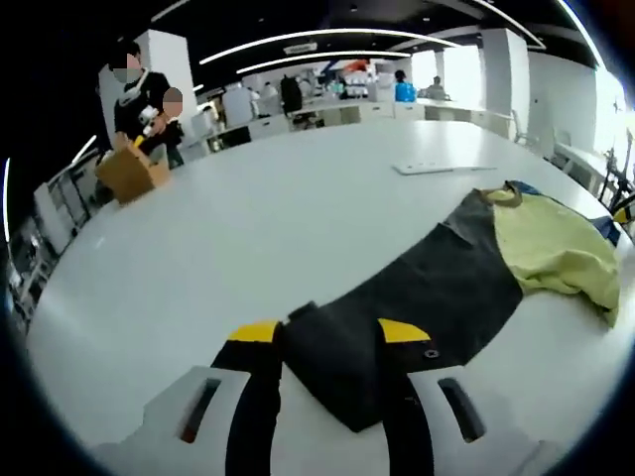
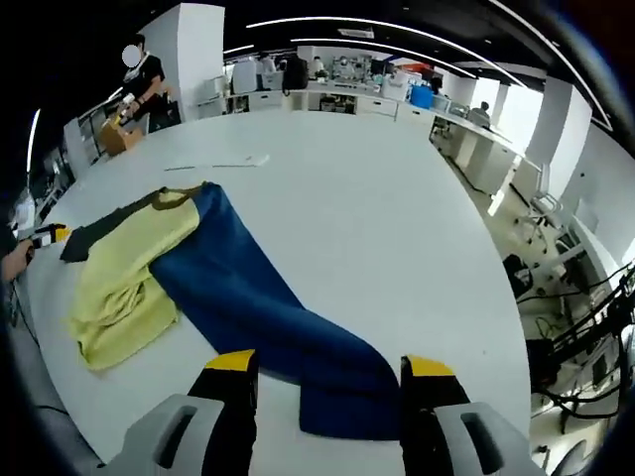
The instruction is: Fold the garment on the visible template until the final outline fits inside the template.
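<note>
Jaws of both grippers spread wide, garment (image 1: pixel 476 268) sleeve ends between each pair on white table (image 1: pixel 248 218).

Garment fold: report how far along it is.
Barely begun. Done: the garment lies spread across the white table, its yellow body bunched, no completed fold visible. In hand: the left hand-held gripper has the dark sleeve's end between its jaws, the right hand-held gripper the blue sleeve's end. Left: every fold; I cannot identify the template.
</note>
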`<state>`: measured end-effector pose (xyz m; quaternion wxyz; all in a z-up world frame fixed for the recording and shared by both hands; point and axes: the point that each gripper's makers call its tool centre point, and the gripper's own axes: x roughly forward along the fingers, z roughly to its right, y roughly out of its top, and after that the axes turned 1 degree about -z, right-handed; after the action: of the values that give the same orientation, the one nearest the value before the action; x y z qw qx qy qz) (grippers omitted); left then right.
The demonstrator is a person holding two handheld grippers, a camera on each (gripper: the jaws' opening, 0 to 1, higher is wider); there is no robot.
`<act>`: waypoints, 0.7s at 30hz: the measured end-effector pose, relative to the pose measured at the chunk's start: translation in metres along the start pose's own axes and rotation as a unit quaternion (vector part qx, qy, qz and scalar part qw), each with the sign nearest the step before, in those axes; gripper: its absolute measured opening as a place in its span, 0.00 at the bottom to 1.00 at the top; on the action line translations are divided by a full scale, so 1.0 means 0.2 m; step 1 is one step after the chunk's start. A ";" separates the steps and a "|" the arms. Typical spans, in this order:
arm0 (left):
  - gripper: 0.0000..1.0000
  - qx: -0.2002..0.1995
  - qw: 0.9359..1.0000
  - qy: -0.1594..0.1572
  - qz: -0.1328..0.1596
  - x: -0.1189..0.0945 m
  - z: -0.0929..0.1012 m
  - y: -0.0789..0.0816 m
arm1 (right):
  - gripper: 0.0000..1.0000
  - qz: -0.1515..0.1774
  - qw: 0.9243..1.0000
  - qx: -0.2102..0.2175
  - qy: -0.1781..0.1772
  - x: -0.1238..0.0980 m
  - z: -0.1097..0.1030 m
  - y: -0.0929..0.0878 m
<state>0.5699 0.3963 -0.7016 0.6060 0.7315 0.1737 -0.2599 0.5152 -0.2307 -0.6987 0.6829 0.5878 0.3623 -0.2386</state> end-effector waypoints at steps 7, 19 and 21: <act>0.57 0.005 0.999 -0.044 0.015 -0.08 0.13 -0.02 | 0.72 0.005 0.997 -0.045 0.058 -0.03 -0.20 0.01; 0.80 0.031 0.993 -0.102 0.040 -0.19 0.34 -0.04 | 0.84 0.032 0.979 -0.104 0.173 -0.07 -0.61 0.04; 0.82 0.018 0.993 -0.111 0.041 -0.20 0.37 -0.04 | 0.84 0.036 0.974 -0.113 0.192 -0.09 -0.69 0.05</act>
<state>0.5198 0.3284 -0.6941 0.6183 0.7154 0.0706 -0.3178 0.4818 -0.0960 -0.6855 0.6703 0.5547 0.4899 -0.0540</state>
